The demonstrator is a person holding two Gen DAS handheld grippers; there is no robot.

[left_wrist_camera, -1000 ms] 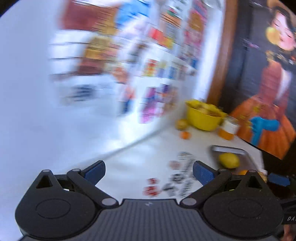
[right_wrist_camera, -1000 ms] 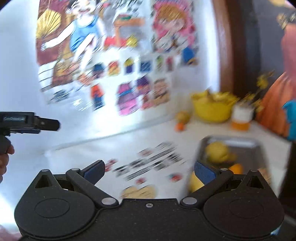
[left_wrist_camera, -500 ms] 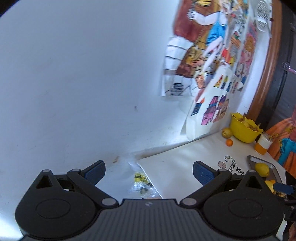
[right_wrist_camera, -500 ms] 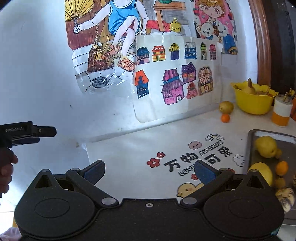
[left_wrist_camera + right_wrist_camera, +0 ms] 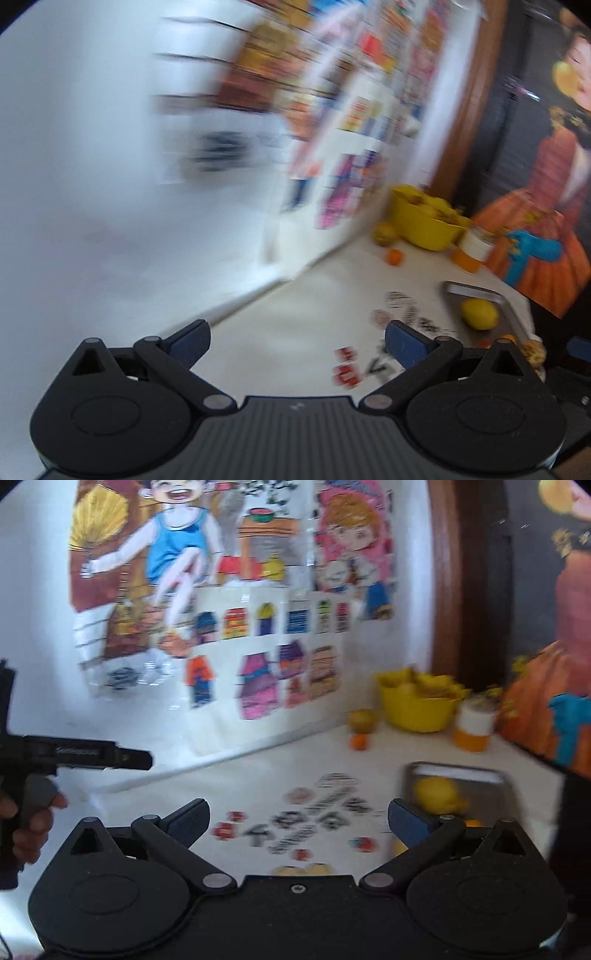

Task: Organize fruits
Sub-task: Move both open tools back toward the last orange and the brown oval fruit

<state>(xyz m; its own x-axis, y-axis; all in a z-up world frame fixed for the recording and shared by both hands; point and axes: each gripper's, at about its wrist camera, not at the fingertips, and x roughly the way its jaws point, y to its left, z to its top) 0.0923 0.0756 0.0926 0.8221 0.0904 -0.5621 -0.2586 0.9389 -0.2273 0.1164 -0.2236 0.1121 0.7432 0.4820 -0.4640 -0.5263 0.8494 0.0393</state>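
Risk noted: both left gripper (image 5: 297,338) and right gripper (image 5: 298,816) gaped wide, empty; blurred views could cause misjudged reach toward tray (image 5: 476,775) lemon (image 5: 436,790).

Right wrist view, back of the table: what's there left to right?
Yellowish fruit with small orange fruit just in front → yellow bowl → white-and-orange cup. Blurry, so the fruit types are unclear.

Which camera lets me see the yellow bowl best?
The right wrist view. The yellow bowl sits whole near the middle right there, only a bit blurry, beside the small orange fruit. The left wrist view also shows the bowl, but more smeared by motion.
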